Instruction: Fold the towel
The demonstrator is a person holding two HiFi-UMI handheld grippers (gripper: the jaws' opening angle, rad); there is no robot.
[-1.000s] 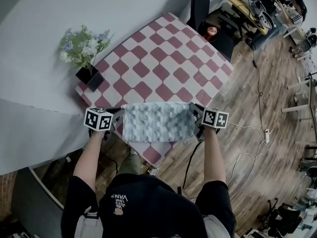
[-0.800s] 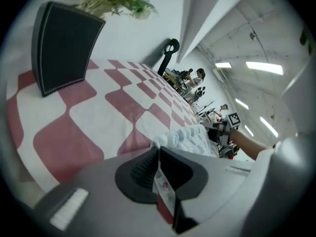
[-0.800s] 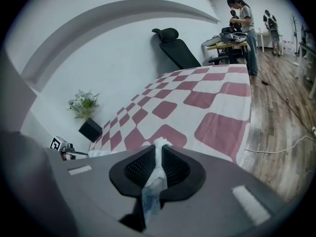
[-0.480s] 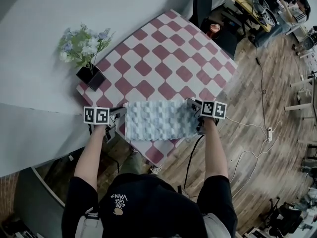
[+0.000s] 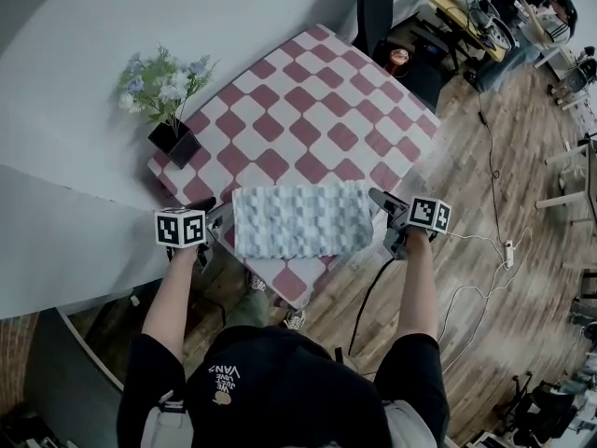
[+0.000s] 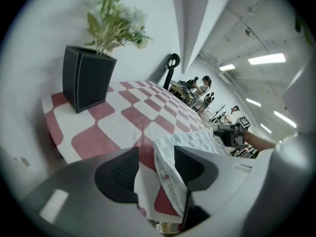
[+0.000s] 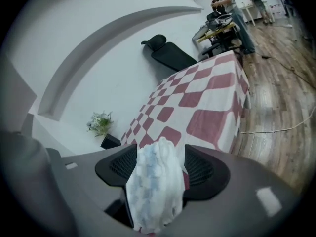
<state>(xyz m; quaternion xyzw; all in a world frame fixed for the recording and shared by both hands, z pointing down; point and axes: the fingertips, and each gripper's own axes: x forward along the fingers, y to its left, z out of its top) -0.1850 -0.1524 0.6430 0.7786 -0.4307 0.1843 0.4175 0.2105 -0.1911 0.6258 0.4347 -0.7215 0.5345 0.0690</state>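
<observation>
Towel folded flat on surface; its ends between your left fingers and right fingers, both just opening, released.

Pale blue-white waffle-textured fabric towel, folded into a flat rectangle, lies at near edge of red-white checkered surface.

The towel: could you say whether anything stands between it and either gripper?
Nothing visible does: the towel ends sit between the jaws of the left gripper and the right gripper, which have just been opening.
</observation>
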